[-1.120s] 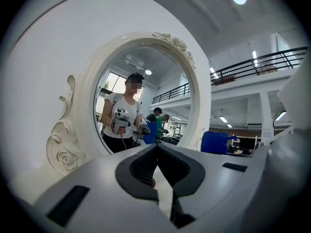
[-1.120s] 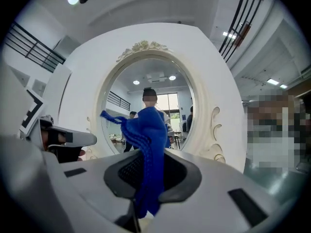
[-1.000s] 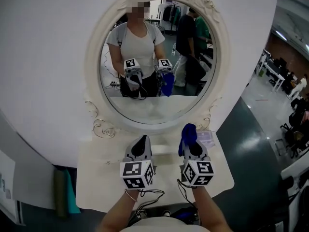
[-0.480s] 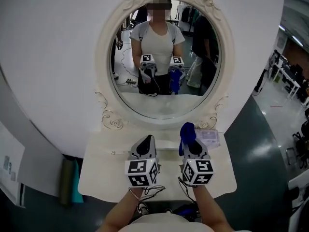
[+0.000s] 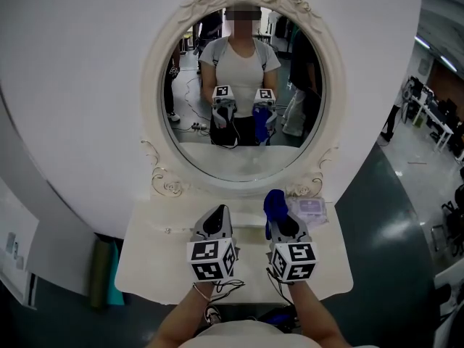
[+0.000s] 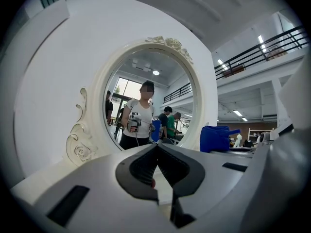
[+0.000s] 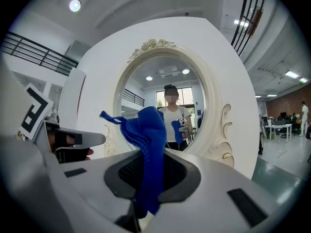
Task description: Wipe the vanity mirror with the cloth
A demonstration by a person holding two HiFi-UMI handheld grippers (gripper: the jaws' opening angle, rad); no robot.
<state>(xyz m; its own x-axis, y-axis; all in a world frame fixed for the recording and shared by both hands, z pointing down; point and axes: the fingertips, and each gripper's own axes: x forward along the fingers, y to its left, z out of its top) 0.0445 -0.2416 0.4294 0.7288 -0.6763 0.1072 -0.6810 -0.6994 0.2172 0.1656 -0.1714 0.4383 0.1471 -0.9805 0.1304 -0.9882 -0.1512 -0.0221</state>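
An oval vanity mirror (image 5: pixel 243 93) in an ornate cream frame stands against the white wall, above a cream vanity top (image 5: pixel 145 259). My right gripper (image 5: pixel 274 212) is shut on a blue cloth (image 5: pixel 273 203), which sticks up from its jaws a short way in front of the mirror's lower rim; the same cloth (image 7: pixel 146 144) fills the middle of the right gripper view. To its left, my left gripper (image 5: pixel 215 216) is shut with nothing in it, also short of the mirror (image 6: pixel 146 101). The glass reflects the person and both grippers.
A small clear packet (image 5: pixel 310 210) lies on the vanity top just right of the right gripper. A teal and olive object (image 5: pixel 101 270) stands on the floor to the left. Dark floor (image 5: pixel 384 216) opens to the right, with desks far off.
The view has shifted slightly and the mirror sits more centred. The right gripper with the cloth has edged a little left; the left gripper holds its place.
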